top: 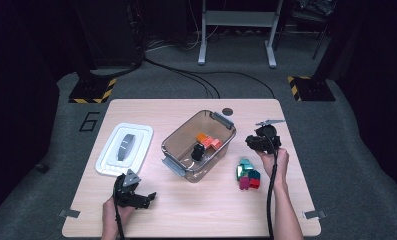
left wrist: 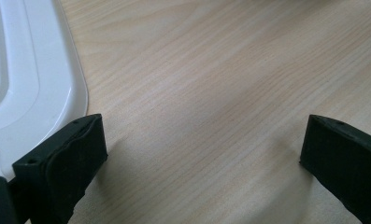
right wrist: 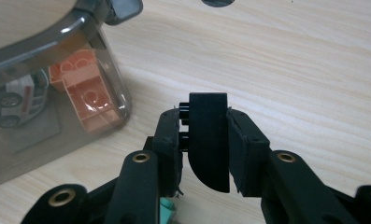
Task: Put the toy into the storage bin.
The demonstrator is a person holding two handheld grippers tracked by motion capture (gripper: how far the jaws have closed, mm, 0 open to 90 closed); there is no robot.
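In the right gripper view my right gripper (right wrist: 204,127) is shut on a black brick (right wrist: 210,161) with a rounded lower end, held above the wooden table. From above, the right gripper (top: 253,142) hovers just right of the clear smoky bin (top: 219,120). Orange bricks (top: 207,140) and a black piece (top: 198,151) lie in the bin, and through its wall I see the orange bricks (right wrist: 87,93) and a white toy car (right wrist: 18,96). My left gripper (top: 145,199) rests low near the front edge. Its jaws stand wide apart, with only bare table between them (left wrist: 202,144).
A white lid (top: 125,148) lies left of the bin, and its corner (left wrist: 29,70) sits beside my left jaw. A small pile of teal, red and dark bricks (top: 247,174) lies below my right gripper. A dark round hole (top: 227,111) marks the table's far edge.
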